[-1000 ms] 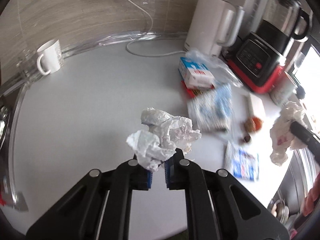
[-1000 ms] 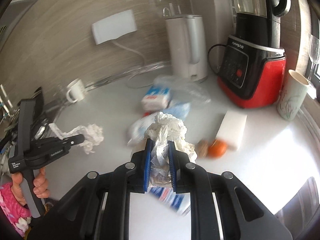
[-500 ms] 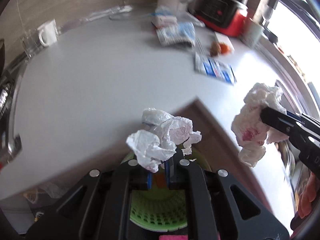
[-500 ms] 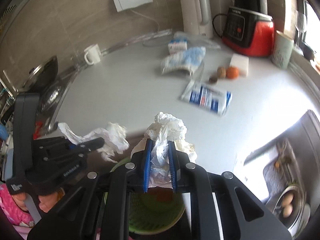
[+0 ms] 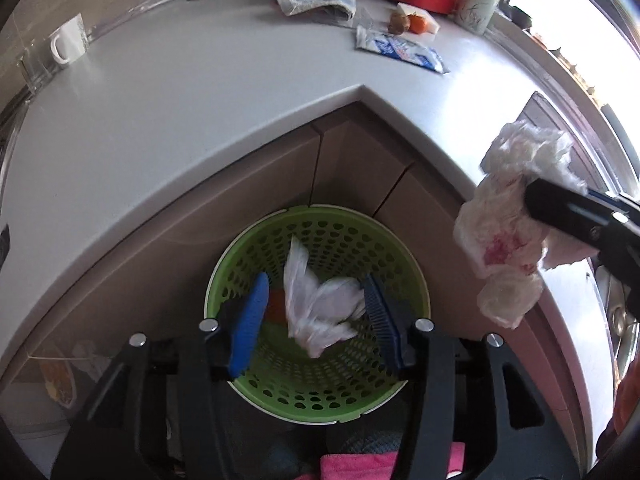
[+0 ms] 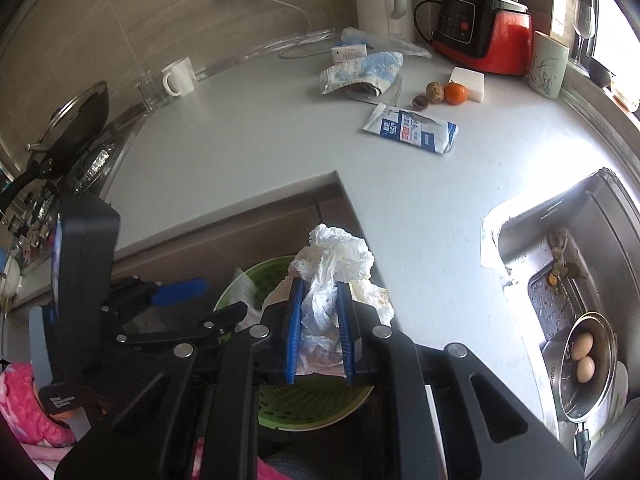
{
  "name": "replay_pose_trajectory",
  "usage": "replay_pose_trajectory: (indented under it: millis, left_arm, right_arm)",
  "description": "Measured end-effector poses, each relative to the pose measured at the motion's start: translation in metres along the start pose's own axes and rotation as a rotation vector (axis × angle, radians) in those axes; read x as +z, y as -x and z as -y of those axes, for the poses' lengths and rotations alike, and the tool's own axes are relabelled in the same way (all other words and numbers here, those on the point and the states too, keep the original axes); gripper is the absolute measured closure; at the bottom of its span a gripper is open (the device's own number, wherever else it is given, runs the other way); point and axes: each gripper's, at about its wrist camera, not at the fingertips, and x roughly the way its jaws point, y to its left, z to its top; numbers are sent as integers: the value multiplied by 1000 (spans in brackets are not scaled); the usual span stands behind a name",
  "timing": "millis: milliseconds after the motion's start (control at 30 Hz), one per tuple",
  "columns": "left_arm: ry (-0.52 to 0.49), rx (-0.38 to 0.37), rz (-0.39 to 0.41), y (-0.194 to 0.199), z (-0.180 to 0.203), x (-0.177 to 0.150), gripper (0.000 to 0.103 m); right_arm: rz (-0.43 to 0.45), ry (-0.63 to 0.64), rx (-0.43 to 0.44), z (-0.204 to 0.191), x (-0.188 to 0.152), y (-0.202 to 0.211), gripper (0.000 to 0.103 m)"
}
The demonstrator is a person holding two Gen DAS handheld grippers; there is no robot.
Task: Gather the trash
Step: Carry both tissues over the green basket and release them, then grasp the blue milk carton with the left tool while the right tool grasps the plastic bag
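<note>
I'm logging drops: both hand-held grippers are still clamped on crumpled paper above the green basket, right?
Not both. In the left wrist view the left hand-held gripper is open, its paper falling into the green basket. Only the right hand-held gripper clamps crumpled paper.

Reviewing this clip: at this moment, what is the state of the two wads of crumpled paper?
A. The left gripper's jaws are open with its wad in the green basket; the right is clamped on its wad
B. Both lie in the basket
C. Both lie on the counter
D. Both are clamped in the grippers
A: the left gripper stands open over the green basket with a crumpled wad loose between its pads, while the right gripper pinches its stained tissue wad.
</note>
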Motion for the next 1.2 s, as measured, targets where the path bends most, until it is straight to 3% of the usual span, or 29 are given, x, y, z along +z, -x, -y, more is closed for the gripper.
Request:
replay_pose_trajectory:
  millis: [300,500,667,700,800,900,933,1033,1200]
  left_arm:
    - [-9,59,54,24,-13,5,33]
    - [74,139,105,46,-49,15,22]
    - [142,179,141,58,-72,26,19]
    - [150,180,145,59,-74,28,18]
    - [168,186,152,60,-78,32,16]
    - [171,189,151,58,-77,37,16]
    - [174,185,149,57,-77,40,16]
    - [185,162,149,54,-75,49,16]
    - [175,136,169,48,-64,78,15]
  right_arm:
    - [-8,10,10,-5,-5,-5,85]
    - [-43,54,52,-19,-14,-27,85]
    - [-101,125,102,-37,-31,-59,80]
    - [-118,137,109,-40,-35,-67,78]
    - [-157,170,99,-47,-44,-86,56]
    - [-180,191,111,-48,-44,-93,52]
    - [-178,189,114,-46,-41,-92,45]
    - [-139,180,127,-41,-26,-82,33]
    - [-39,163,110,-22,13,-54,28]
